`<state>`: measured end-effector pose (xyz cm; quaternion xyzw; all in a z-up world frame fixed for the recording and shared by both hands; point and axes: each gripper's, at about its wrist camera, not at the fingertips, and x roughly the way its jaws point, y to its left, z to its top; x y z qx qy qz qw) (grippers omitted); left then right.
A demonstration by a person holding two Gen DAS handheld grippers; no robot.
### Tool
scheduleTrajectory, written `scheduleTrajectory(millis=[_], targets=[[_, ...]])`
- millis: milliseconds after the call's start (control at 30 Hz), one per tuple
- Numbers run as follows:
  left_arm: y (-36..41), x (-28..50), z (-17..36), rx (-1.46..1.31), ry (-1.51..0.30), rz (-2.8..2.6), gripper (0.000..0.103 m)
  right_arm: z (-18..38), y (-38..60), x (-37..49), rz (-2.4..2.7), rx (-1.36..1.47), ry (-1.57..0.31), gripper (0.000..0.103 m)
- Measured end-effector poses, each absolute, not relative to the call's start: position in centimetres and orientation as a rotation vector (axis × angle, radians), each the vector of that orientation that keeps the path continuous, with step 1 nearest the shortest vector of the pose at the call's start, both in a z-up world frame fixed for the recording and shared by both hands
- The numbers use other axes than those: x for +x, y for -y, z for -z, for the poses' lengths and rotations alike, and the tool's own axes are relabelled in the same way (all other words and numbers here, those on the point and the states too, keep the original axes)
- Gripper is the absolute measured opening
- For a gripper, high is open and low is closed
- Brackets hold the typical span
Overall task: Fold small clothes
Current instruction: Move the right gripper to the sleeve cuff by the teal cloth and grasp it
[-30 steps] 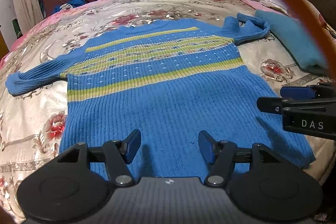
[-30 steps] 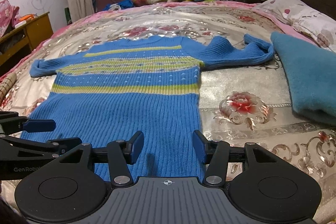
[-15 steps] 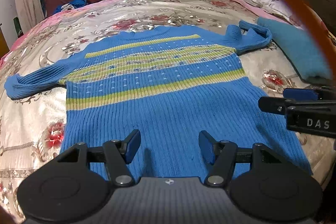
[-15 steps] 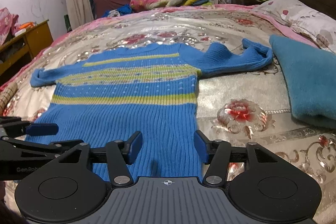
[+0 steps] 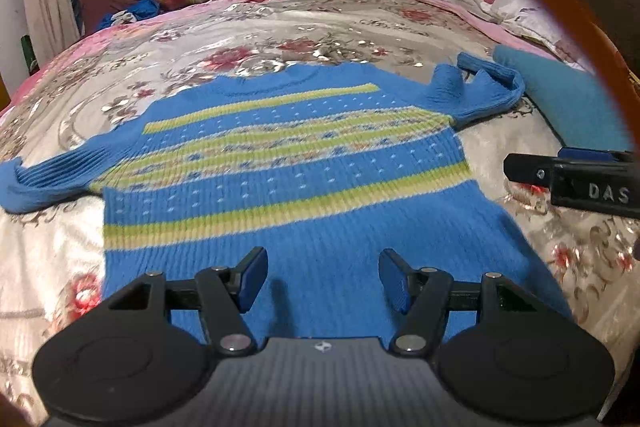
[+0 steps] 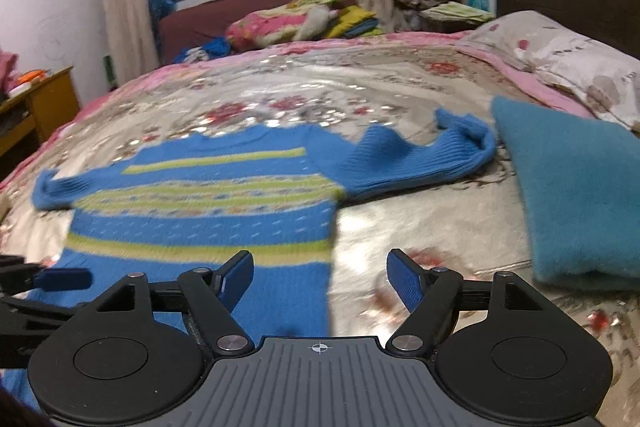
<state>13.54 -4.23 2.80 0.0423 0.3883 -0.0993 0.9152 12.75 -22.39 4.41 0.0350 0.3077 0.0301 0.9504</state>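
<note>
A small blue knit sweater (image 5: 288,187) with yellow-green stripes lies flat on the bed, neck away from me, both sleeves spread out; it also shows in the right wrist view (image 6: 208,211). Its right sleeve (image 6: 420,159) is bunched and bent. My left gripper (image 5: 322,279) is open and empty above the sweater's lower part. My right gripper (image 6: 320,279) is open and empty above the sweater's right hem edge; its finger also shows at the right of the left wrist view (image 5: 568,175).
The bed has a shiny floral cover (image 6: 420,227). A folded teal cloth (image 6: 580,195) lies right of the sweater. A pillow (image 6: 580,63) and dark headboard stand at the right. A wooden desk (image 6: 36,99) stands at the left. Piled bedding (image 6: 304,19) lies beyond the bed.
Both grippers have lifted and tilted up, showing more of the room. The right gripper has shifted right, off the sweater's edge. The sweater has not moved.
</note>
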Motion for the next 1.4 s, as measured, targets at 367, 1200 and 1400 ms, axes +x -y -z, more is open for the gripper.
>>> scheduleTrajectory(millis=[367, 1200, 1400], targets=[[7.4, 17.6, -1.9, 0.078, -0.802, 0.248, 0.067, -3.0, 26.0, 16.2, -0.020, 0.157, -0.651, 0.071], [9.8, 22.3, -0.6, 0.021, -0.784, 0.327, 0.069, -4.6, 32.2, 31.0, 0.166, -0.104, -0.595, 0.063], [9.9, 23.2, -0.2, 0.005, -0.787, 0.352, 0.073, -2.7, 32.1, 36.3, 0.149, -0.215, -0.662, 0.063]])
